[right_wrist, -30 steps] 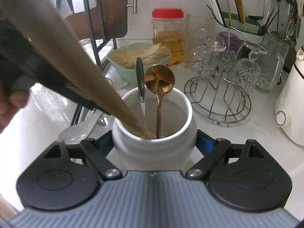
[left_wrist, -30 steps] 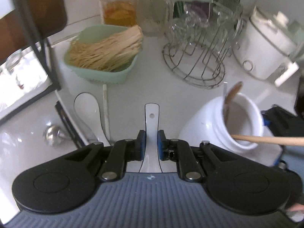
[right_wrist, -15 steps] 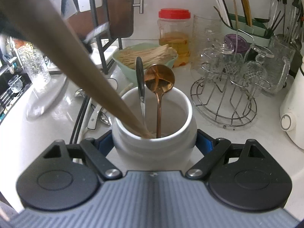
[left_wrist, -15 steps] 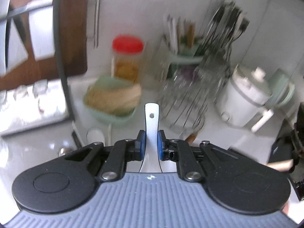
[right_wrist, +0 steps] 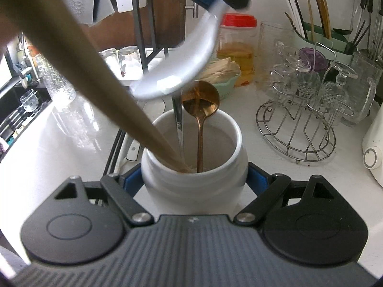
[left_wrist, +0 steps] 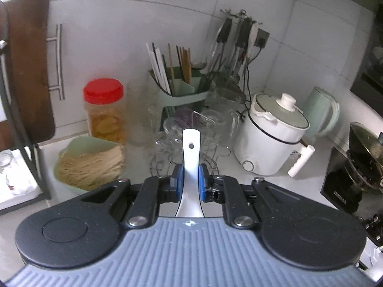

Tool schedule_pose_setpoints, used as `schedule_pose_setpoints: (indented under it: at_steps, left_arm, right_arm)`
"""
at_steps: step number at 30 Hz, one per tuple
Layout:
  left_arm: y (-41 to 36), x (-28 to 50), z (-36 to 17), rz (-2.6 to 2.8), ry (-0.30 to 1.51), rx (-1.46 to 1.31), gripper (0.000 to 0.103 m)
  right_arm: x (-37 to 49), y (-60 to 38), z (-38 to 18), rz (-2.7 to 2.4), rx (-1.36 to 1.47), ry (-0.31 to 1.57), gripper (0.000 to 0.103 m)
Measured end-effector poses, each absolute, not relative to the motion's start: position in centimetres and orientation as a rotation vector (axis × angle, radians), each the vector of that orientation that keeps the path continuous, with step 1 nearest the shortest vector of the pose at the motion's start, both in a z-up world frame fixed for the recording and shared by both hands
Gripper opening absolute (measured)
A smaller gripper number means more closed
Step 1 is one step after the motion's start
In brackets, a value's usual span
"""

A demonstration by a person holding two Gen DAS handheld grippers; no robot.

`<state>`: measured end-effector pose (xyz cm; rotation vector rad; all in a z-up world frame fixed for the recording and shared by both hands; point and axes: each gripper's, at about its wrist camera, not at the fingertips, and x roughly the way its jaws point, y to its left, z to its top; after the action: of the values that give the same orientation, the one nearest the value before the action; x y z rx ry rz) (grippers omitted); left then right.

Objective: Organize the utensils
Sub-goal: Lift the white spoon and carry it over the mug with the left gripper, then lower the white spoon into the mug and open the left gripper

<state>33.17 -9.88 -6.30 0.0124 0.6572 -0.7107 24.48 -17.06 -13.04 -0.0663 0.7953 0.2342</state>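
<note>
Left wrist: left tool (left_wrist: pixel 190 181) clamped on white spoon (left_wrist: pixel 190 167) handle, green basket (left_wrist: pixel 79 148) of noodles left of it; right wrist: right tool (right_wrist: pixel 194 181) gripping white jar (right_wrist: pixel 194 181), inside it copper spoon (right_wrist: pixel 200 100), steel utensil (right_wrist: pixel 178 122), wooden handle (right_wrist: pixel 91 71), white spoon above jar, no legible writing.

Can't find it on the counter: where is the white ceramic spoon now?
Clamped in the left tongs: the white ceramic spoon hangs above the white jar, up left in the right wrist view.

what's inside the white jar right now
In the white jar: a copper spoon, a wooden handle and a steel utensil. Their lower ends are hidden below the rim.
</note>
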Motion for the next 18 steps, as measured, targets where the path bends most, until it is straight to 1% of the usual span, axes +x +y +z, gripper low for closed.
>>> schedule_pose_setpoints:
  at_steps: [4, 9, 18]
  left_arm:
    - [-10.0, 33.9, -8.1, -0.743, 0.676, -0.046, 0.015]
    - [-10.4, 33.8, -9.3, -0.732, 0.698, -0.013, 0.015]
    - [-9.5, 32.4, -8.4, -0.736, 0.714, 0.012, 0.014]
  right_arm:
    - [24.5, -17.1, -13.0, 0.237, -0.068, 0.795, 0.091]
    - [24.5, -17.1, -13.0, 0.241, -0.069, 0.795, 0.091]
    - [24.4, -17.1, -13.1, 0.242, -0.069, 0.793, 0.091]
